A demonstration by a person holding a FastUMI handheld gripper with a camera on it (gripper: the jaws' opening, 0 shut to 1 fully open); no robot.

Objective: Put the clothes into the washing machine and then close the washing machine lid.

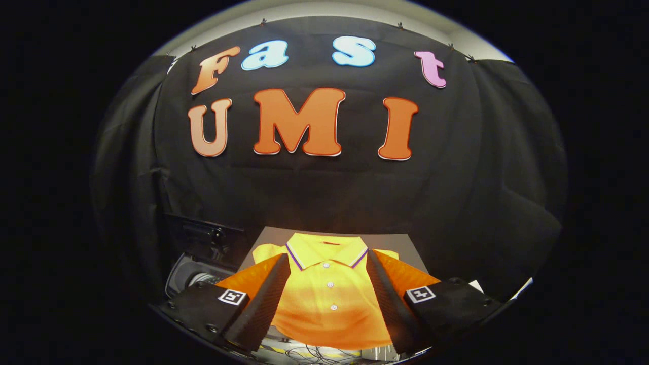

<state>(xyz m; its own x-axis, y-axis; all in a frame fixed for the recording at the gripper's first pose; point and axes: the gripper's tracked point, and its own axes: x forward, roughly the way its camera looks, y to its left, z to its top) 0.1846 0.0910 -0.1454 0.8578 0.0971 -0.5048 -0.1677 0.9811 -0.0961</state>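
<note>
Gripper spread wide, holding nothing, above yellow polo shirt lying flat on worktop. Likely soft, light, limp. Best pinched at a bunched fold mid-body.

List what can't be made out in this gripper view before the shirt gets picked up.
- Yellow polo shirt: its sleeves and sides are covered by the open gripper fingers.
- Washing machine: partly seen beyond the left finger, dark; lid position unclear.
- Table: mostly covered by the shirt.

The gripper's fingers hide both sleeves of the yellow polo shirt; the washing machine is largely dark.
</note>
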